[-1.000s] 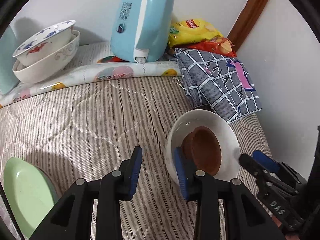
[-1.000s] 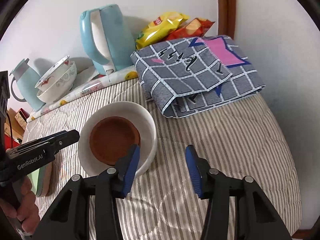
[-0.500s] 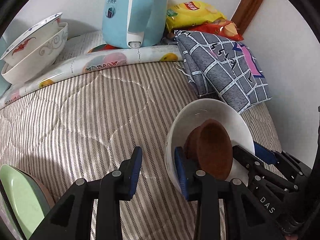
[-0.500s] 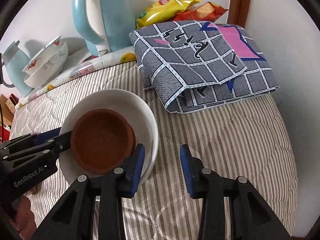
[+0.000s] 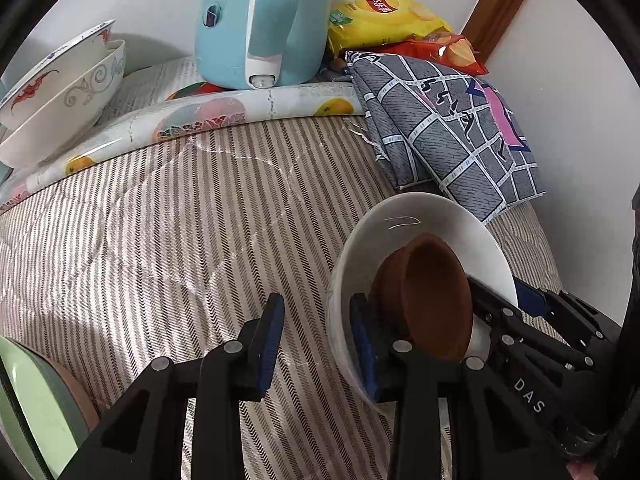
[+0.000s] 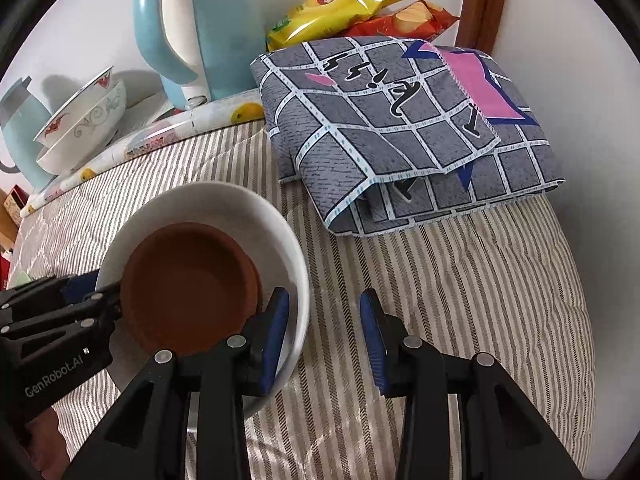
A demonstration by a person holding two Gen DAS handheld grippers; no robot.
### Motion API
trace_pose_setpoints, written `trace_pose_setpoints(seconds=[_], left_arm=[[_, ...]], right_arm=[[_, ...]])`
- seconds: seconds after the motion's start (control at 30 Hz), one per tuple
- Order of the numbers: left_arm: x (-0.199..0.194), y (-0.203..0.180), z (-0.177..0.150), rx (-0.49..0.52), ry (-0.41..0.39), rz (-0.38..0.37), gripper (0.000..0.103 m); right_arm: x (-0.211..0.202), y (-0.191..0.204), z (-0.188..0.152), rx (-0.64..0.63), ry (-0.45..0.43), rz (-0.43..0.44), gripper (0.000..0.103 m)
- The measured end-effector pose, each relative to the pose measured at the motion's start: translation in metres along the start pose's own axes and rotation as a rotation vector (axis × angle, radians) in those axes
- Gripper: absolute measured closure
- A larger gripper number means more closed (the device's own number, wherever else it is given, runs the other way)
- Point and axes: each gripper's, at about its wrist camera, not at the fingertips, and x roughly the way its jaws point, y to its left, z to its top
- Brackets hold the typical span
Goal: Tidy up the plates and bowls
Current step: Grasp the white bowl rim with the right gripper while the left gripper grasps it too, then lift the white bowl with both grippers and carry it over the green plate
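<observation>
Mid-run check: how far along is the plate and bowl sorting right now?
Done: two patterned bowls sit nested at the back by the kettle, and the brown bowl sits inside the white bowl. In hand: left gripper and right gripper, both open, straddle its rim from opposite sides. Left: gripping and moving that pair, plus the green plate at the near left.

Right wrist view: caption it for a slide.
Both open hand-held grippers straddle the white bowl's rim, brown dish inside.

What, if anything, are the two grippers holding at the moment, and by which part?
Nothing is clamped: left gripper and right gripper are both open, each straddling the rim of the white bowl on opposite sides.
</observation>
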Motion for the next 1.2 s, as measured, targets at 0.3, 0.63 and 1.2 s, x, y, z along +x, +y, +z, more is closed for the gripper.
trace_pose_setpoints(seconds=[0.3,0.63,1.2], left_arm=[[0.0,-0.006,-0.001,0.015,-0.019,-0.046,0.088],[-0.005,-0.007,-0.005,0.017,-0.043,-0.036,0.09],[-0.019,-0.005,-0.028,0.003,-0.021,-0.059,0.095]], right_arm=[[0.0,0.002,-0.001,0.036,-0.026,0.07,0.093],[-0.006,0.001,-0.01,0.073,-0.037,0.066,0.093],[-0.03,0.002,-0.039,0.094,-0.038,0.048,0.094]])
